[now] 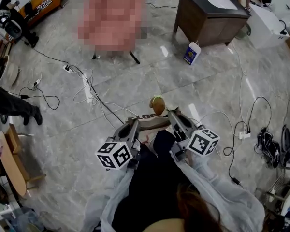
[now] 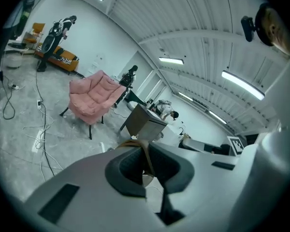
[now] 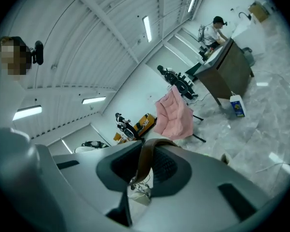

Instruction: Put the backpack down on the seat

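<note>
A dark backpack [image 1: 163,143] with a brown strap hangs between my two grippers, low in the middle of the head view, above the grey floor. My left gripper [image 1: 134,125] is shut on the brown strap [image 2: 148,160], which runs up between its dark pads. The right gripper [image 1: 173,115] is shut on the strap [image 3: 144,160] too. A tan round piece [image 1: 157,104] sits at the backpack's far end. The seat, a pink armchair [image 2: 93,100] [image 3: 174,116], stands some way ahead across the floor, with nothing on it that I can see.
A dark wooden desk [image 1: 209,16] stands ahead on the right, with a blue and white carton [image 1: 192,53] on the floor beside it. Cables and a power strip [image 1: 87,88] lie between me and the armchair. A person's leg [image 1: 17,106] and a wooden chair [image 1: 12,159] are at the left.
</note>
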